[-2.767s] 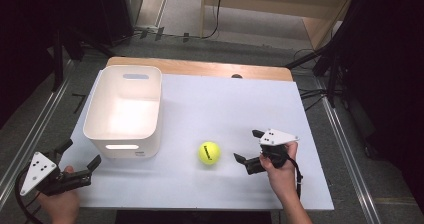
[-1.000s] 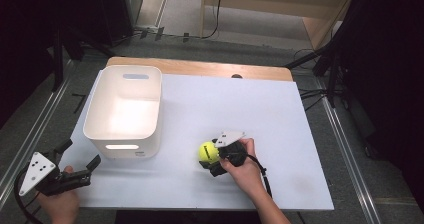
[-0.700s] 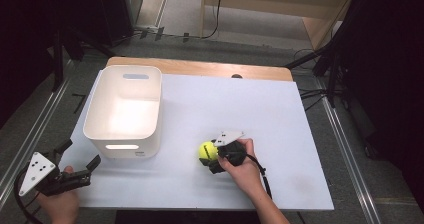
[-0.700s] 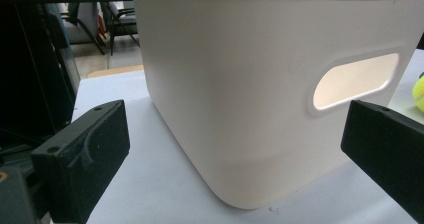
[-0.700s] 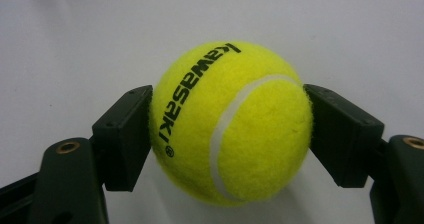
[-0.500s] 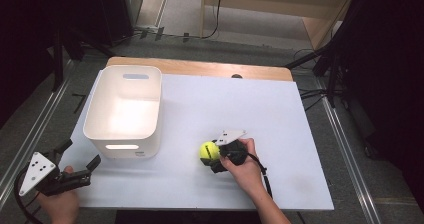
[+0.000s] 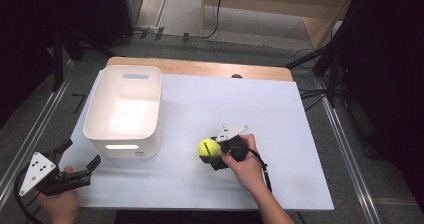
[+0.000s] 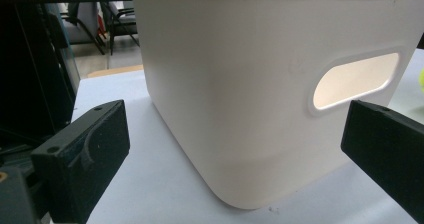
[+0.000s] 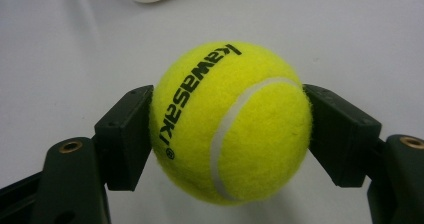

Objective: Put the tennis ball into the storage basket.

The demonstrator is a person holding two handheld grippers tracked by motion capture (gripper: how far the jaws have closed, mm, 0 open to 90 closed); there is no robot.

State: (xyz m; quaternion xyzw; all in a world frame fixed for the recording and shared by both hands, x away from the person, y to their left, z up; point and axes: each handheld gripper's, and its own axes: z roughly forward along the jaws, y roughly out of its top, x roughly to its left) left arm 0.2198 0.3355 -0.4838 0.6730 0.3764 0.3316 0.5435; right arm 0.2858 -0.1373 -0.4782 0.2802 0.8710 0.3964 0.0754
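Right now the right gripper (image 7: pixel 216 155) has its jaws clamped on the tennis ball (image 7: pixel 208 148), one pad on each side about at the widest part, as the right gripper view shows (image 9: pixel 231 123). Ball sits on the white table (image 7: pixel 280 114), near the front edge, a bit right of the white bin (image 7: pixel 124 111) and apart from it. The jaws have just been closing, w/ the ball between them, so the grip is fresh. Main risk, imo: ball is round & fuzzy, pads are flat, contact patches are small, so if the pinch is a touch below or above the middle it could squirt out on the lift and roll off across the table, maybe off the edge. A quick swing toward the bin could do the same. Also the bin wall is tall; carrying too low could knock the ball on the rim. Left gripper (image 7: pixel 75 173) hangs at the front left corner, jaws wide apart w/ nothing between them, aimed at the bin's near wall & handle slot (image 8: pixel 354 80), not touching. Re orientation: a ball has no long axis, so no real heading; only cue is the black "kawasaki" print running diagonally up its left face in the right gripper view, white seam curving down the middle.
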